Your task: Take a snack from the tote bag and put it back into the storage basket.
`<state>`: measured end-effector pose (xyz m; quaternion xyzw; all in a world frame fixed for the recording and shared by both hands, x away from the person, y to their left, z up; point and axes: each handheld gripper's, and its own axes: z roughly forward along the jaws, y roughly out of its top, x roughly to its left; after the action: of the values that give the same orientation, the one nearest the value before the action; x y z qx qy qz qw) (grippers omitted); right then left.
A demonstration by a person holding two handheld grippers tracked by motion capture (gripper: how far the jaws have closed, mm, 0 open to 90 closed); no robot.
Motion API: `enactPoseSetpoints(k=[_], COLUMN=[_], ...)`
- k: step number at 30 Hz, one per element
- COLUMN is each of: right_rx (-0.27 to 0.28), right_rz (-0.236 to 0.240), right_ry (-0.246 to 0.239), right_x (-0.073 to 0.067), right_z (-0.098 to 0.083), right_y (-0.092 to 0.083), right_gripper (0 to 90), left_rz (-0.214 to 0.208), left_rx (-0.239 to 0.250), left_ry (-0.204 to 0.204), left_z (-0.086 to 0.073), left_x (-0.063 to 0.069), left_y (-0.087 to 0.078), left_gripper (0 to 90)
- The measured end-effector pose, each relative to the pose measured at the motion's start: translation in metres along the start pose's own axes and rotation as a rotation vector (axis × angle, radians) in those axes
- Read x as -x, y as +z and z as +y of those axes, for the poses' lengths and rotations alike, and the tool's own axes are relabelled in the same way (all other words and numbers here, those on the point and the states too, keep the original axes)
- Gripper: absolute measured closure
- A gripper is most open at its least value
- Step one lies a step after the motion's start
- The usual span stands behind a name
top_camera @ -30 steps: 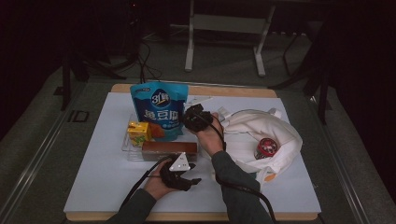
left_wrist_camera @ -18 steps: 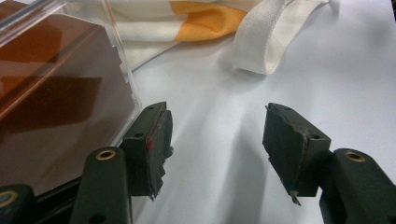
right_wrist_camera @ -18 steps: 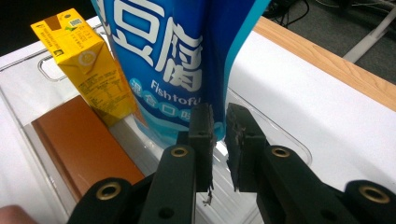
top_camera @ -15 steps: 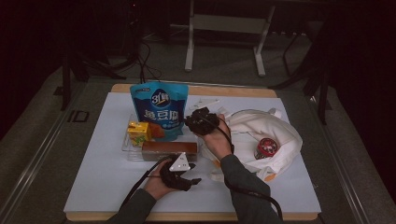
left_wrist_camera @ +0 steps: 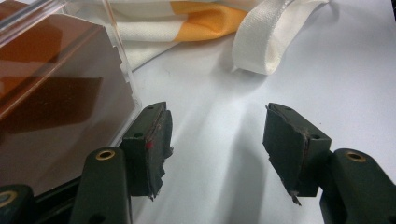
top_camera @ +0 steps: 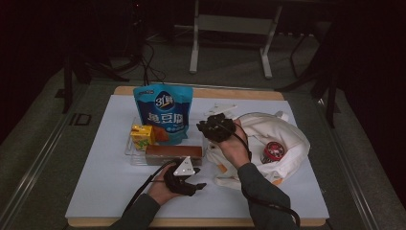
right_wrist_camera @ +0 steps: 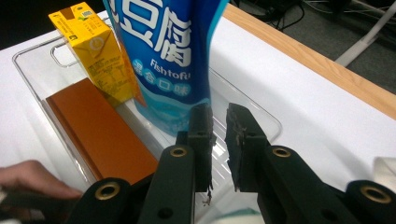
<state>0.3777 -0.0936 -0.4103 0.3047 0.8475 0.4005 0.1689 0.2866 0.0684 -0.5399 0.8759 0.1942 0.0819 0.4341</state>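
White tabletop (top_camera: 110,191) under dim light. Right gripper (right_wrist_camera: 218,122): jaws nearly together with a narrow gap, having just been opening, nothing between them, poised just before the blue pouch (right_wrist_camera: 170,51) standing in the clear tray (right_wrist_camera: 254,114). Left gripper (left_wrist_camera: 215,135): jaws moderately apart, empty, one beside the tray's brown box (left_wrist_camera: 51,93). Yellow carton (right_wrist_camera: 95,51) leans by the pouch; cloth bag (top_camera: 282,139) lies right.

The worktop (top_camera: 110,191) is a white sheet on a wooden board. A clear tray (top_camera: 131,154) lies on it just ahead of the left gripper (top_camera: 189,179), one jaw beside the tray's wall. A white cloth bag (top_camera: 287,143) lies on the worktop to the right of the right gripper (top_camera: 213,127), its strap (left_wrist_camera: 266,42) reaching past the left gripper's jaws.
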Motion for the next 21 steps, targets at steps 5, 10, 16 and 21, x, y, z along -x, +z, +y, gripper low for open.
enactPoseSetpoints(k=[5, 10, 16, 21], right_rx=[-0.003, -0.004, -0.010, -0.024], right_rz=[-0.009, -0.021, -0.036, -0.054], right_ry=[-0.002, 0.000, -0.002, 0.004], right_x=[0.004, 0.009, 0.014, 0.021], right_z=[-0.004, -0.011, -0.016, -0.025], right_y=[-0.012, -0.025, -0.036, -0.048], right_gripper=[80.0, 80.1, 80.4, 80.4], left_rz=[0.001, -0.001, 0.000, -0.001], left_rx=[-0.001, 0.000, 0.000, -0.001], left_ry=[0.000, -0.001, 0.000, 0.001], left_z=[0.000, 0.000, 0.000, 0.000], left_x=[0.000, 0.000, 0.000, 0.000], left_y=[0.000, 0.000, 0.000, 0.000], left_gripper=[40.8, 40.8, 40.8, 40.8])
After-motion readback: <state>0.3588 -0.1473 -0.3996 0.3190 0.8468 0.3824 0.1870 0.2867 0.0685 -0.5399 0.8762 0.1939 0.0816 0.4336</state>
